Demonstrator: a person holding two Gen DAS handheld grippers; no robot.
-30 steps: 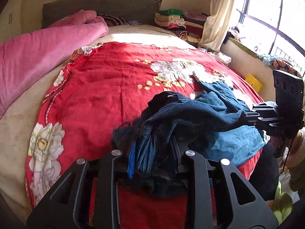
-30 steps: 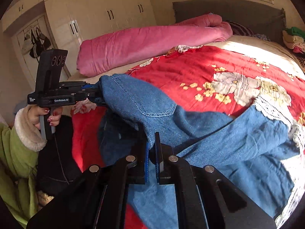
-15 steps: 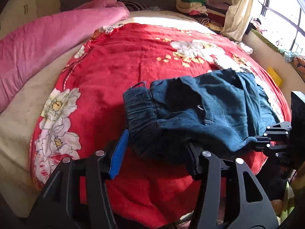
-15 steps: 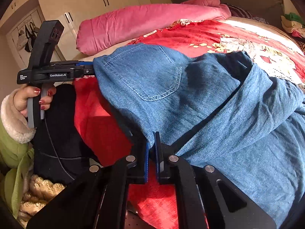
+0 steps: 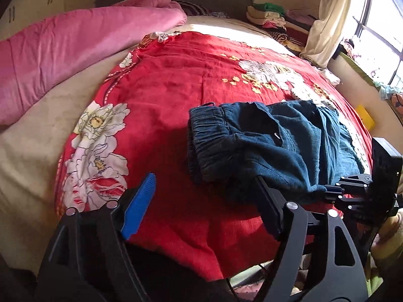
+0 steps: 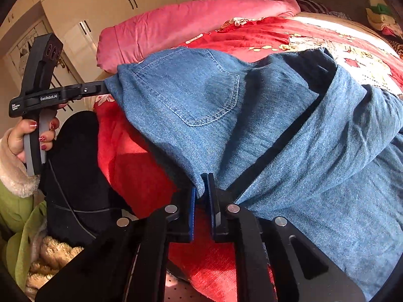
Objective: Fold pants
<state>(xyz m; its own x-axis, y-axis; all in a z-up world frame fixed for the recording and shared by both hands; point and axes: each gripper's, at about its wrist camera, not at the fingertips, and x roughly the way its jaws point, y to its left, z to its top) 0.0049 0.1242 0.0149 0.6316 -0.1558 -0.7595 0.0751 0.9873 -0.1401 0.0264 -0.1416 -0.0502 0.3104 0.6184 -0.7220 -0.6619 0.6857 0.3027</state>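
Blue denim pants (image 5: 272, 141) lie bunched on the red floral bedspread (image 5: 176, 80) near the bed's front edge, elastic waistband facing left. My left gripper (image 5: 201, 193) is open wide; the waistband drapes over its right finger while the blue-padded left finger (image 5: 141, 206) is bare. In the right wrist view the pants (image 6: 252, 115) show a back pocket. My right gripper (image 6: 201, 196) is shut on a pinch of the denim edge. The left gripper (image 6: 100, 89) shows there at the pants' far corner.
A pink duvet (image 5: 63, 50) lies along the bed's left side. Folded clothes (image 5: 269, 16) are stacked at the headboard by a curtain and window. White wardrobes (image 6: 113, 12) stand beyond the bed. My green-sleeved arm and a black garment (image 6: 73, 166) are at the front edge.
My left gripper has opened and let go of the waistband. The pants have dropped from bunched up in the air onto the bedspread, spread wider. My right gripper stays shut on the denim.
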